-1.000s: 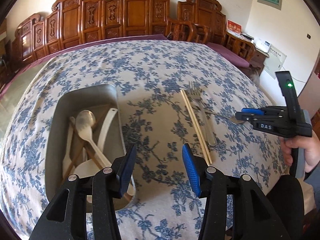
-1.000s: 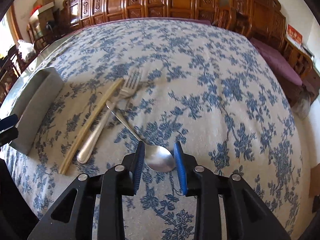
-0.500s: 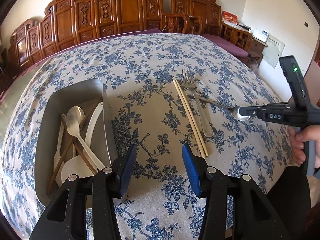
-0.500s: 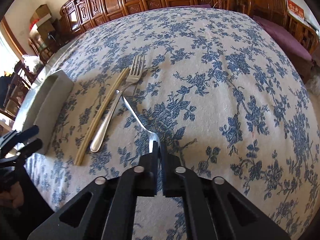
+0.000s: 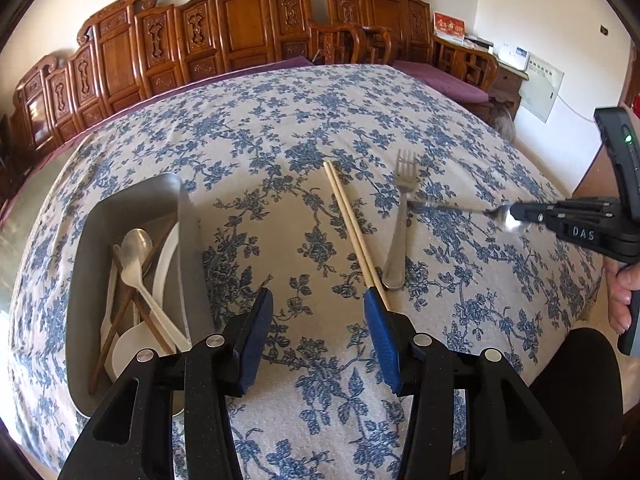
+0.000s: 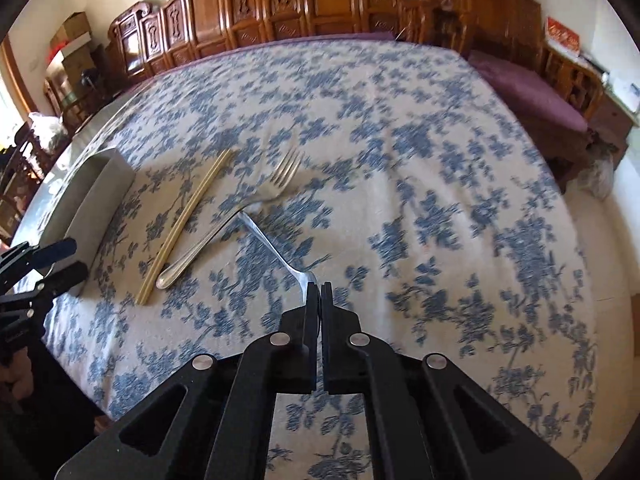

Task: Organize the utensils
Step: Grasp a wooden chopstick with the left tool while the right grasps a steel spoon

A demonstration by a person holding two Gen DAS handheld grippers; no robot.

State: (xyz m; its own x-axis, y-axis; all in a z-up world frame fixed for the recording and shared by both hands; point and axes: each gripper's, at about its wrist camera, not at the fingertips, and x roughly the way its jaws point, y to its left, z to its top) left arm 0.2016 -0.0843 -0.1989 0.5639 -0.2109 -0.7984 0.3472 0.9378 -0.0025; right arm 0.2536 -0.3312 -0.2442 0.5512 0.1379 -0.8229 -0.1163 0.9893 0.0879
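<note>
Carved wooden chairs [image 5: 248, 28] line the far wall behind a surface draped in a blue floral tablecloth [image 5: 280, 120]. Taking the pale chopsticks [image 5: 354, 232] as your landmark and reading from left to right in the left wrist view:

Well to the left of the chopsticks stands a metal tray [image 5: 132, 208]. It holds a metal spoon, a white plastic spoon [image 5: 148, 300], brown chopsticks and other white utensils, lying crossed over one another.

Nearer you than the chopsticks, your left tool [image 5: 318, 320] hovers over the cloth with its blue pads apart and nothing between them. Its right pad overlaps the near end of the chopsticks in this view; whether they touch cannot be told.

The chopsticks lie as a close pair on the cloth, running away from you.

Just right of the chopsticks lies a metal fork [image 5: 400, 220], tines pointing away from you, roughly parallel to them.

Farther right, your right tool [image 6: 318, 292] is clenched on the bowl of a silver spoon [image 6: 276, 248]. The spoon's handle reaches back toward the fork, its tip close beside the fork's neck. Your hand [image 5: 622, 292] grips the right tool's handle at the frame's right edge.
</note>
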